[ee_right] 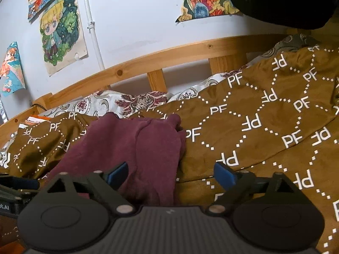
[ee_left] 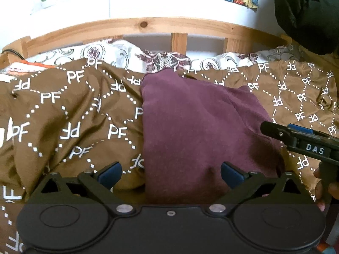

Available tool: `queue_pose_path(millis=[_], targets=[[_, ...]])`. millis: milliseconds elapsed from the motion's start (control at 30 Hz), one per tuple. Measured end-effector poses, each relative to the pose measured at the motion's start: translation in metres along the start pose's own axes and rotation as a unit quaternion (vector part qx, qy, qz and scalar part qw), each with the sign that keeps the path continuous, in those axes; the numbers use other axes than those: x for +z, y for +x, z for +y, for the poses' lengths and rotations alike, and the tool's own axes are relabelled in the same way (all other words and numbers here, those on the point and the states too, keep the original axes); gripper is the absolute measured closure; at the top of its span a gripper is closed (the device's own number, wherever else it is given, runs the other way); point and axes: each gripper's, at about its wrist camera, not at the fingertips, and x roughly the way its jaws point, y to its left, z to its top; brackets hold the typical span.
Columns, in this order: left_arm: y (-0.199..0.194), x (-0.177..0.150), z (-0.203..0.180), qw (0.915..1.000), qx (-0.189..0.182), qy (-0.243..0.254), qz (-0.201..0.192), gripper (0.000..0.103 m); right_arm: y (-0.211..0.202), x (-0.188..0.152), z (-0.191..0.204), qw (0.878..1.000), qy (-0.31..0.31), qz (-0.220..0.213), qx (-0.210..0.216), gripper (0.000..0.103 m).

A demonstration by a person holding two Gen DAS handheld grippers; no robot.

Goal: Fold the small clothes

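Note:
A maroon garment (ee_left: 197, 127) lies folded in a long strip on a brown bedspread (ee_left: 70, 114) printed with white letters. My left gripper (ee_left: 171, 174) stands open over the garment's near left edge, and its blue pads press on nothing. The right gripper (ee_left: 296, 139) shows in the left wrist view at the garment's right side, held by a hand (ee_left: 322, 188). In the right wrist view the same garment (ee_right: 135, 148) runs away from me, and my right gripper (ee_right: 171, 174) is open over its near right edge and the bedspread (ee_right: 264, 131).
A wooden bed rail (ee_left: 148, 26) runs along the far side below a white wall with posters (ee_right: 61, 31). A floral sheet (ee_left: 148, 58) shows past the bedspread. A dark hanging cloth (ee_left: 307, 14) fills the upper right corner.

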Motion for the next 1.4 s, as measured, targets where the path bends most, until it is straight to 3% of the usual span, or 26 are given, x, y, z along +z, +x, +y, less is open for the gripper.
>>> queue_pose_path(millis=[133, 533, 800, 1200, 1400], targets=[[-0.012, 0.003, 0.000, 0.9998, 0.011, -0.002, -0.019, 0.001, -0.013, 0.005, 0.003, 1.000, -0.001, -0.011, -0.003, 0.001], [-0.091, -0.013, 0.003, 0.9940, 0.063, -0.017, -0.087, 0.001, -0.097, 0.009, 0.023, 0.997, -0.015, -0.068, -0.017, 0.000], [-0.151, -0.044, -0.005, 0.9926, 0.052, -0.028, -0.106, 0.001, -0.169, -0.003, 0.050, 0.994, -0.034, -0.100, -0.014, 0.000], [-0.183, -0.092, -0.019, 0.9941, 0.045, 0.006, -0.098, 0.001, -0.248, -0.047, 0.076, 0.992, -0.048, -0.112, -0.033, 0.000], [-0.177, -0.100, -0.025, 0.9948, 0.038, 0.015, -0.093, 0.001, -0.246, -0.062, 0.072, 0.993, -0.042, -0.100, -0.050, 0.000]])
